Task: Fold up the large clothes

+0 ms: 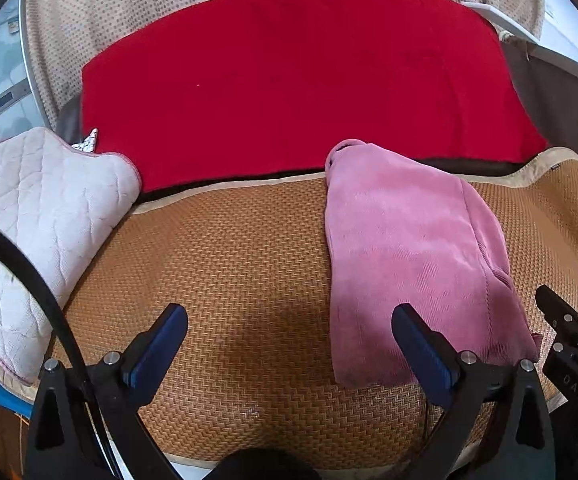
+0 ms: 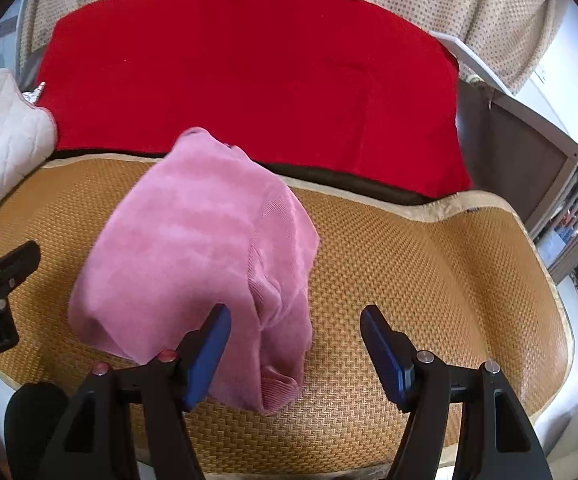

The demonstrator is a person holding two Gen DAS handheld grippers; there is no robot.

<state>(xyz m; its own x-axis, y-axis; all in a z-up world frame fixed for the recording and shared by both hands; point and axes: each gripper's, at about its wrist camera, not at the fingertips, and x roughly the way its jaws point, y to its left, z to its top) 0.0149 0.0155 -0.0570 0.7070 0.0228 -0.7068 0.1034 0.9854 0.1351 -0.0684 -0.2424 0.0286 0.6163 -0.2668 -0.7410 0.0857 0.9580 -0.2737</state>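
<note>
A pink corduroy garment (image 1: 405, 256) lies folded into a long bundle on the woven straw mat (image 1: 229, 264); it also shows in the right wrist view (image 2: 197, 248). My left gripper (image 1: 289, 316) is open and empty, hovering over the mat, its right finger at the garment's near left edge. My right gripper (image 2: 295, 318) is open and empty, its left finger (image 2: 209, 356) over the garment's near end, its right finger over bare mat (image 2: 429, 280). The right gripper's body shows at the left wrist view's right edge (image 1: 569, 340).
A large red blanket (image 1: 289, 80) lies flat behind the mat, also seen in the right wrist view (image 2: 249, 68). A white quilted pillow (image 1: 37, 216) sits at the left. A dotted beige cover (image 2: 469, 8) hangs at the back. A black cable (image 1: 29, 272) crosses the left side.
</note>
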